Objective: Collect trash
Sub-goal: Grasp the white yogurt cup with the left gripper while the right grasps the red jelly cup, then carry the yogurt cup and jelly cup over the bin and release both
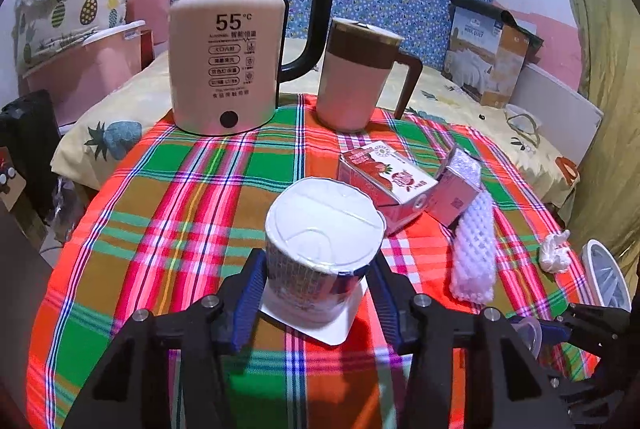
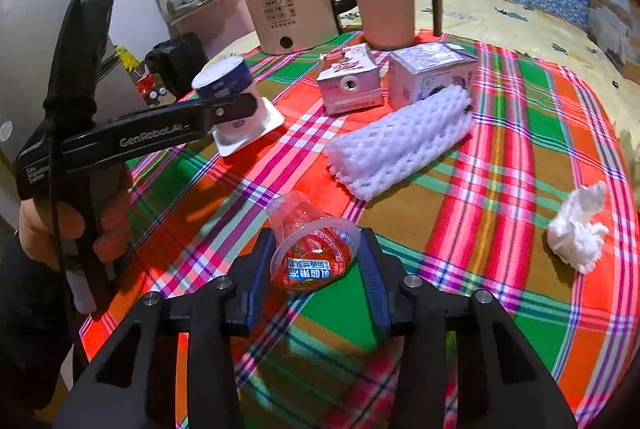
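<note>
An upside-down yogurt cup stands on the plaid tablecloth, and my left gripper is shut on it, with a blue pad against each side. The right wrist view shows the same cup at the left, held by one dark finger of the left gripper. My right gripper is shut on a clear jelly cup with a red label, which lies tilted on the cloth. Loose on the cloth are a red carton, a purple carton, a white foam net and a crumpled tissue.
A cream electric kettle and a pink mug with a brown handle stand at the back of the table. Behind them is a bed with a yellow sheet and a box. A person's hand holds the left gripper.
</note>
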`<action>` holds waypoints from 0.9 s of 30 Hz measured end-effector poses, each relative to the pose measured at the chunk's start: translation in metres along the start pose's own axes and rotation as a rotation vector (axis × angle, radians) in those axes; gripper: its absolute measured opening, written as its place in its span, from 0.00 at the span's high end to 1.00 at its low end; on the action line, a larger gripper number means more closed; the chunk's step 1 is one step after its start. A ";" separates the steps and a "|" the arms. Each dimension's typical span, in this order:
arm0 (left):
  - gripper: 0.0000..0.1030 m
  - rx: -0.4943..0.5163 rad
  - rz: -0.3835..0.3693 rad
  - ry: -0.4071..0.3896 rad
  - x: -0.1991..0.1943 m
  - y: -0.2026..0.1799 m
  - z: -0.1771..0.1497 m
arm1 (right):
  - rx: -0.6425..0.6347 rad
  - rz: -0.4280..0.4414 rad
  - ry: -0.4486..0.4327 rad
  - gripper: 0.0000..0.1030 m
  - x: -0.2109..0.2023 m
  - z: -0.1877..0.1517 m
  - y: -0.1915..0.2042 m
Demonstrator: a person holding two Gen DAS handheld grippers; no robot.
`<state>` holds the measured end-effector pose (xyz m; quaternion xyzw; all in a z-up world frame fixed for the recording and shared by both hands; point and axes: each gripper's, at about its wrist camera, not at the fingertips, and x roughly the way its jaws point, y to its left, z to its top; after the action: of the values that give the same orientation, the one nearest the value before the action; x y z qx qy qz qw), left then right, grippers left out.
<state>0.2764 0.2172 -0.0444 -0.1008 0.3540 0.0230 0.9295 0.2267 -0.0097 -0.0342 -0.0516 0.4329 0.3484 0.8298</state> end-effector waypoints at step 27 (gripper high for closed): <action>0.51 0.116 -0.153 0.018 -0.098 -0.153 -0.073 | 0.181 -0.135 -0.133 0.57 -0.113 -0.067 -0.055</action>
<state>0.1726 0.0558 -0.0061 -0.0739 0.3545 -0.0694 0.9295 0.1719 -0.1375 -0.0028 0.0177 0.4020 0.2541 0.8795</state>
